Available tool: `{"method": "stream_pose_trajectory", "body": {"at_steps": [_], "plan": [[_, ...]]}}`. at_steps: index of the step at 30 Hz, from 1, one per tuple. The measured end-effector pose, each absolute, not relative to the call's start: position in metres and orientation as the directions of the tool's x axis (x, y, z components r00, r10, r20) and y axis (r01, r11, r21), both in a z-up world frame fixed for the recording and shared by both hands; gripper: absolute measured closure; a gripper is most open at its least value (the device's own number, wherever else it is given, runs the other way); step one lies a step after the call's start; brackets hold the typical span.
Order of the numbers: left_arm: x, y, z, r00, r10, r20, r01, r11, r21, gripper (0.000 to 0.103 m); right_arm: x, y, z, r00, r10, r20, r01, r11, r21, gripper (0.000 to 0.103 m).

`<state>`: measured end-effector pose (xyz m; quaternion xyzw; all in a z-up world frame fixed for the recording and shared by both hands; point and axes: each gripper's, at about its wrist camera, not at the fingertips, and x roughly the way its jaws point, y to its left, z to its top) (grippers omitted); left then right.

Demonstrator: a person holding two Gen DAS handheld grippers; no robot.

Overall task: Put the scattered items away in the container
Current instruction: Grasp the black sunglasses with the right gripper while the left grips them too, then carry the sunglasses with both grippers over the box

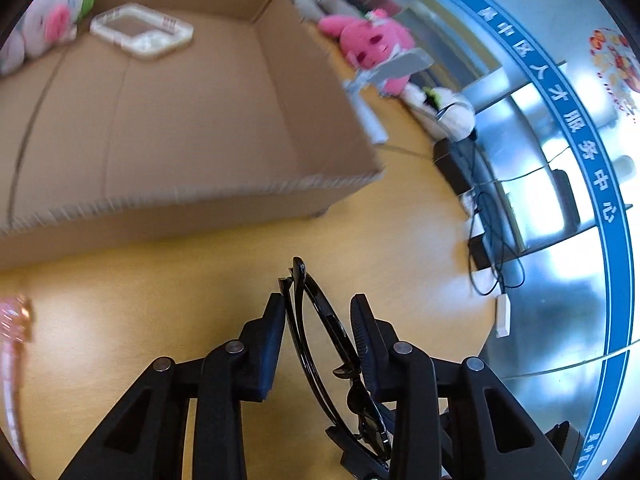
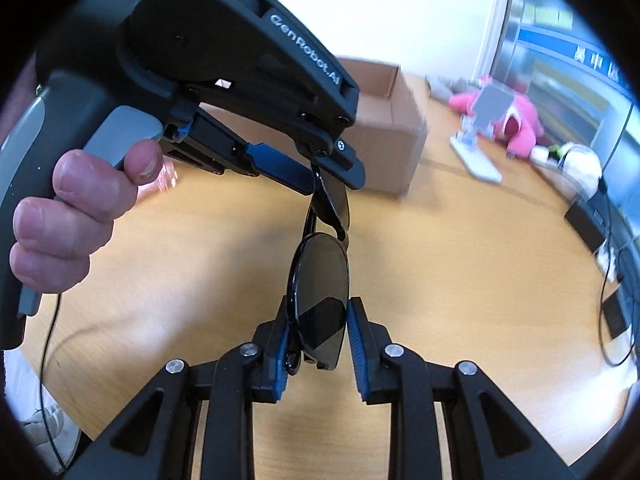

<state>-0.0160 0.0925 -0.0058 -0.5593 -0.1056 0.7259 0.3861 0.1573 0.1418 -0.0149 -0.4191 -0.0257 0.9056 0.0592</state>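
Note:
A pair of black sunglasses (image 2: 322, 280) hangs in the air above the wooden table, held by both grippers. My left gripper (image 1: 318, 304) is shut on one end of the sunglasses (image 1: 320, 320); it also shows in the right wrist view (image 2: 332, 178), coming in from the upper left. My right gripper (image 2: 318, 312) is closed around the lower lens, its blue pads on either side. The open cardboard box (image 1: 192, 120) stands ahead of the left gripper and holds a clear plastic tray (image 1: 142, 30).
A pink plush toy (image 1: 372, 40) and a white plush (image 1: 448, 108) lie at the table's far right edge, by a phone stand (image 2: 478, 128). Another plush (image 1: 52, 20) sits by the box's far corner. A pink transparent item (image 1: 14, 328) lies at left. Cables and black devices (image 1: 480, 220) line the right edge.

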Motion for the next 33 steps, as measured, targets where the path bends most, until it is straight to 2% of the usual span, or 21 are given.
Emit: {"method": "stream_pose_trajectory", "body": {"at_steps": [10,18,25,33], "plan": [[-0.051,0.077,0.087,-0.226,0.719,-0.657,-0.533,-0.656,-0.534,0.067,0.126,0.142,0.056,-0.766,0.145,-0.627,-0.077,-0.988,-0.134,0.079],[-0.117,0.082,0.162,-0.305,0.721,-0.622,-0.585,-0.657,-0.475,0.067,0.056,0.166,0.119,-0.831,0.137,-0.539,-0.083,-0.989,-0.123,0.079],[-0.182,0.094,0.201,-0.32,0.704,-0.634,-0.61,-0.665,-0.43,0.067,-0.003,0.184,0.156,-0.835,0.122,-0.537,-0.079,-0.992,-0.103,0.078],[-0.261,0.112,0.181,-0.284,0.678,-0.677,-0.589,-0.681,-0.435,0.067,-0.085,0.211,0.15,-0.782,0.099,-0.616,-0.072,-0.995,-0.069,0.078]]}}
